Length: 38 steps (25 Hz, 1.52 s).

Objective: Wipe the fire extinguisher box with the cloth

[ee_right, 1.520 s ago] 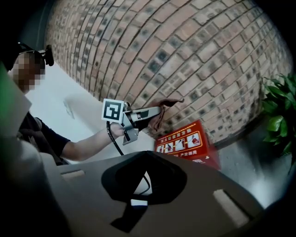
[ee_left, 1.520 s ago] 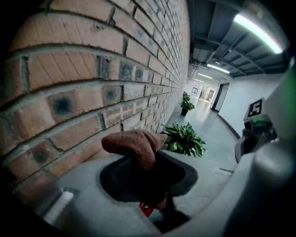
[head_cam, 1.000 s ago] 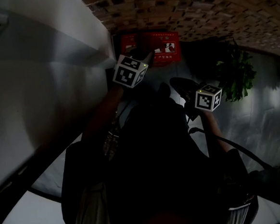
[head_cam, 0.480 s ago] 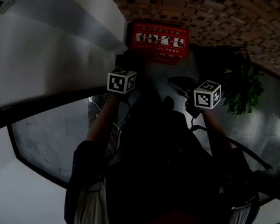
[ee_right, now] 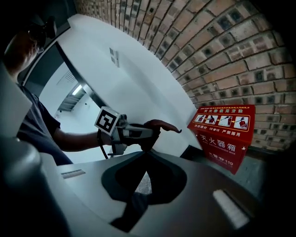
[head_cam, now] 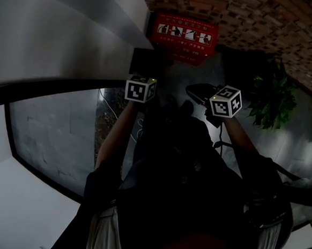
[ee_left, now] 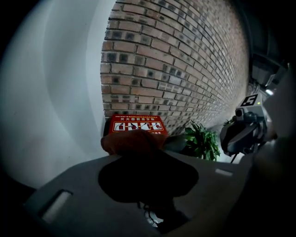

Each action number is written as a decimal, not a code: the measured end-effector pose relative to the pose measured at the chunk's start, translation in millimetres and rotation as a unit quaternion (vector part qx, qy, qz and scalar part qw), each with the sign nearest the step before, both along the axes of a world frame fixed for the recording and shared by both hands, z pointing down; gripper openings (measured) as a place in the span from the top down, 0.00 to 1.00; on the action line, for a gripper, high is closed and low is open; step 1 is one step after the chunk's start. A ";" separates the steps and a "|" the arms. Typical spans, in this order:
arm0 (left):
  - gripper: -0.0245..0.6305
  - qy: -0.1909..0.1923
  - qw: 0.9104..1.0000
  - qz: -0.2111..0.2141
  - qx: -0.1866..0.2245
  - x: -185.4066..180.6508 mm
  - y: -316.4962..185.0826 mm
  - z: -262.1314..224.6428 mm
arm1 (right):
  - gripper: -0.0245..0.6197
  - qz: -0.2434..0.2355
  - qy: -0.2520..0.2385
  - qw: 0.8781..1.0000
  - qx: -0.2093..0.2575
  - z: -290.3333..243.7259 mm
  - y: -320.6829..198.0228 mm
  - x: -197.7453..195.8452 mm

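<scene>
Closest to me is the right gripper (ee_right: 146, 154), kept low and off to one side. Its own view shows the two jaws drawn together to a point with nothing between them, which fits, I judge, since the wiping needs only one tool. Ahead of it, the left gripper (ee_left: 138, 156) is raised and pushed forward, its jaws clamped on the cloth (ee_left: 132, 140) — a reddish-brown wad that bulges out past the tips, so fabric rather than hard jaw would meet a surface first. Beyond the cloth stands the fire extinguisher box (ee_left: 137, 125), red with a white pictogram strip. It sits at the foot of the brick wall (ee_left: 185, 69), in the corner where the brick meets a white wall (ee_left: 60, 92), and a green plant (ee_left: 202, 142) is just beside it on the right. In the left gripper view the cloth overlaps the box's lower front, and from there I can't tell whether they touch. The right gripper view looks across from the side and shows a sliver of white wall between the cloth's tip and the box, so they are near but apart — wiping is not yet under way, by my reading. The head view is dark and gives only the layout, with both grippers out in front and the box past them, and it shows neither pair of jaws. Next I'd carry the left one forward onto the box.
</scene>
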State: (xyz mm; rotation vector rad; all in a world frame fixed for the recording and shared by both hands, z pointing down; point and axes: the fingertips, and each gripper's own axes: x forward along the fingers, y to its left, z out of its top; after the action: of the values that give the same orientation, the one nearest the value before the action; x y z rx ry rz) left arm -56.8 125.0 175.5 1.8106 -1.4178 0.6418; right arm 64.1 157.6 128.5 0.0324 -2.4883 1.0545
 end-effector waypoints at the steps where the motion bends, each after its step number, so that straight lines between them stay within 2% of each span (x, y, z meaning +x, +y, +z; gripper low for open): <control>1: 0.81 0.000 1.000 0.001 0.000 -1.3 0.6 2.7 | 0.96 0.004 0.007 1.000 0.009 3.6 -1.9 -4.3; 5: 0.81 -0.020 1.000 0.016 0.017 -17.0 -2.6 11.4 | 0.96 0.039 0.042 0.995 0.076 14.2 -20.5 -23.2; 10: 0.81 -0.010 0.998 0.031 0.056 -55.2 -9.4 44.8 | 0.96 0.095 0.062 0.985 0.133 33.2 -35.7 -64.4; 12: 0.81 -0.001 0.998 0.029 0.049 -72.9 -12.7 67.6 | 0.96 0.118 0.068 0.981 0.140 44.8 -41.2 -79.9; 16: 0.81 0.028 0.999 0.030 0.001 -85.8 -0.9 127.0 | 0.96 0.153 0.071 0.975 0.142 69.8 -38.1 -99.1; 20: 0.81 0.015 0.998 0.053 -0.032 -95.7 -1.0 182.4 | 0.96 0.155 0.082 0.975 0.140 119.4 -41.6 -119.4; 24: 0.81 0.001 0.997 0.066 -0.041 -99.6 -19.4 244.8 | 0.96 0.149 0.078 0.977 0.132 179.6 -56.7 -132.9; 28: 0.81 0.004 0.997 0.064 -0.051 -94.0 -37.9 317.2 | 0.96 0.133 0.073 0.977 0.151 242.0 -80.8 -136.6; 32: 0.81 -0.018 0.994 0.088 -0.061 -88.4 -52.3 395.9 | 0.96 0.114 0.052 0.977 0.170 299.5 -98.0 -137.4; 35: 0.81 -0.034 0.992 0.101 -0.071 -85.4 -59.7 450.2 | 0.96 0.097 0.044 0.979 0.174 351.5 -101.0 -132.6; 38: 0.81 -0.035 0.990 0.096 -0.093 -88.4 -66.1 502.9 | 0.96 0.097 0.040 0.980 0.168 401.4 -106.1 -131.9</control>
State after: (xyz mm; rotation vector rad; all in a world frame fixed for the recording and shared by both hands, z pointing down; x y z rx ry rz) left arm -145.2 58.9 678.4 1.8034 -1.1927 0.9125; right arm -67.8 51.6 529.9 0.4193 -2.5989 0.6763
